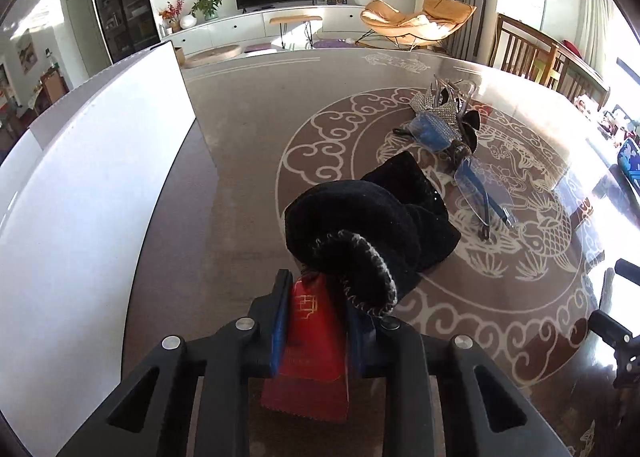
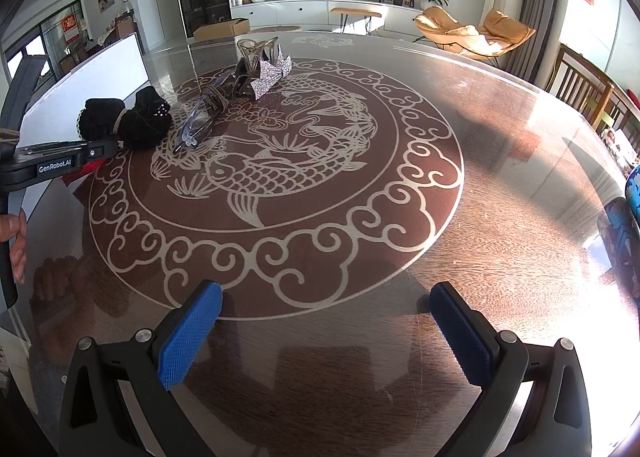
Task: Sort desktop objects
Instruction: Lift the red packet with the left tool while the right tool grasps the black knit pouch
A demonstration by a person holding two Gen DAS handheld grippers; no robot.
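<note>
Left gripper point(image 1: 320, 321): jaws pinched on red packet point(image 1: 310, 353), which hangs between blue pads just above glass-topped table point(image 1: 240, 185). Packet: flat, red, gold printed emblem, serrated lower edge. Black knit item point(image 1: 360, 225) just beyond fingertips, touching packet top. Glasses point(image 1: 476, 185) and clear hair clip point(image 1: 452, 97) farther off. Right gripper point(image 2: 326, 321): jaws spread wide, nothing between, over bare table.

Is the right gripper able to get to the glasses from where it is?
Probably yes: the right gripper has open, empty jaws, and bare table lies between it and the glasses.
</note>
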